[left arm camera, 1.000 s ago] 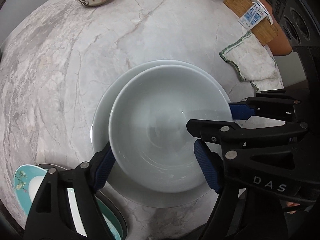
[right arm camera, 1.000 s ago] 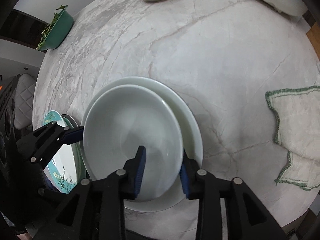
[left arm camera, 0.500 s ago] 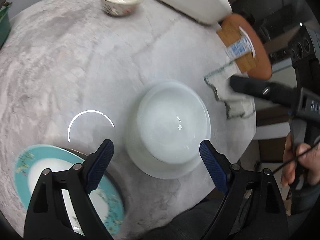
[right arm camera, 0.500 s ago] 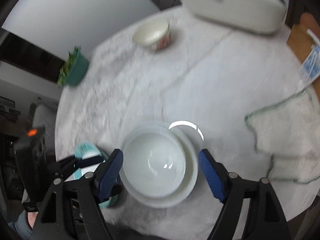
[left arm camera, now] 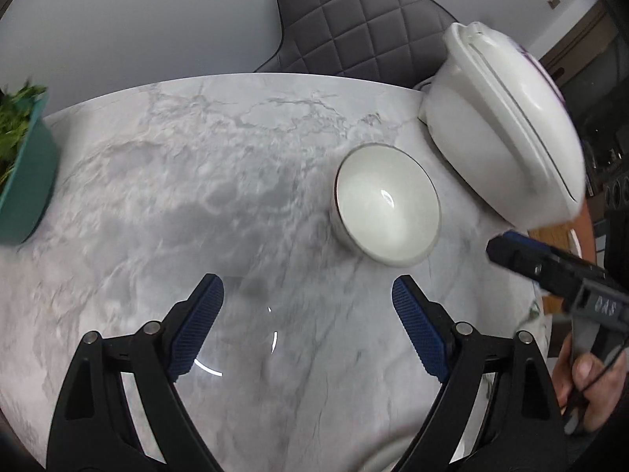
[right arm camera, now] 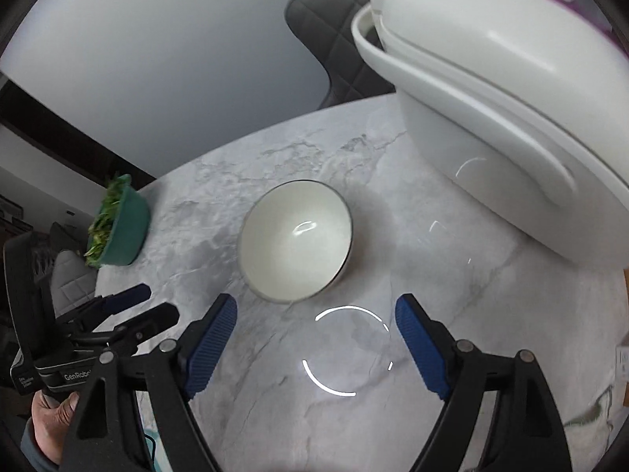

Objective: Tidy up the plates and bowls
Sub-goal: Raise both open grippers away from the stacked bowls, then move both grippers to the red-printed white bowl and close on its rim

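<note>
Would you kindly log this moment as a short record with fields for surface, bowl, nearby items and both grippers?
surface: round marble table
bowl: small white bowl, upright, empty, standing alone on the table
nearby items: big white lidded container beside the bowl; green bowl of leaves at the table's edge; quilted chair behind
left gripper: open, nothing between the pads
right gripper: open, nothing between the pads, bowl just ahead

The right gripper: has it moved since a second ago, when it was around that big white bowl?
Yes. The right gripper has moved across the marble table, toward the small bowl near the white container, its jaws just opening, empty.
</note>
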`<control>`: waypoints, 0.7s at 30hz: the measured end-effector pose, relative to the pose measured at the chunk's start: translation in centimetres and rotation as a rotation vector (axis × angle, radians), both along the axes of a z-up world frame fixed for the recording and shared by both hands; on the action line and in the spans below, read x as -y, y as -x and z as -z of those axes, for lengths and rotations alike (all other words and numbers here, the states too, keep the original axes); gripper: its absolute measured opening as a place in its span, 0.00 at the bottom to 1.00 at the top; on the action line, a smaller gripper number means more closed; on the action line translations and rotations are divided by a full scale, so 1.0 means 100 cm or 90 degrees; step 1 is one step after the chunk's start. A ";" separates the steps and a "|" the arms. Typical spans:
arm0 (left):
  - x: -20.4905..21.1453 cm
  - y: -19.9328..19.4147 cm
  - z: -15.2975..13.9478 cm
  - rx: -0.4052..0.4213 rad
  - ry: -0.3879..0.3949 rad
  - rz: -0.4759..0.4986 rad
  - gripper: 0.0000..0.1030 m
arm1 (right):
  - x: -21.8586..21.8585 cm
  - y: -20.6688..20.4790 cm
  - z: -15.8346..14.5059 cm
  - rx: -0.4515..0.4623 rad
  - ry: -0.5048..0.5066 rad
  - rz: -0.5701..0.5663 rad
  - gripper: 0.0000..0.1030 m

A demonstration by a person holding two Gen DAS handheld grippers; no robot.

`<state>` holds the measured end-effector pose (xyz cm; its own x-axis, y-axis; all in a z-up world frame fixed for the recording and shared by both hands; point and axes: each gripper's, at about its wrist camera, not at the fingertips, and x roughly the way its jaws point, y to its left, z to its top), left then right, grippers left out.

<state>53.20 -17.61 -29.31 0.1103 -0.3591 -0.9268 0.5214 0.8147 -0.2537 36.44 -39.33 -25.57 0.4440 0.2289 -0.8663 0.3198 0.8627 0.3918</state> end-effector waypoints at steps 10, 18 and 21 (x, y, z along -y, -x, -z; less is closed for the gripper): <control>0.073 -0.053 0.069 -0.006 -0.031 0.019 0.83 | 0.021 -0.022 0.055 -0.030 -0.052 0.035 0.82; 0.089 -0.060 0.102 -0.038 -0.050 0.034 0.63 | 0.024 -0.033 0.084 -0.042 -0.119 0.061 0.67; 0.094 -0.060 0.108 -0.030 -0.056 0.050 0.46 | 0.028 -0.032 0.090 -0.049 -0.138 0.076 0.23</control>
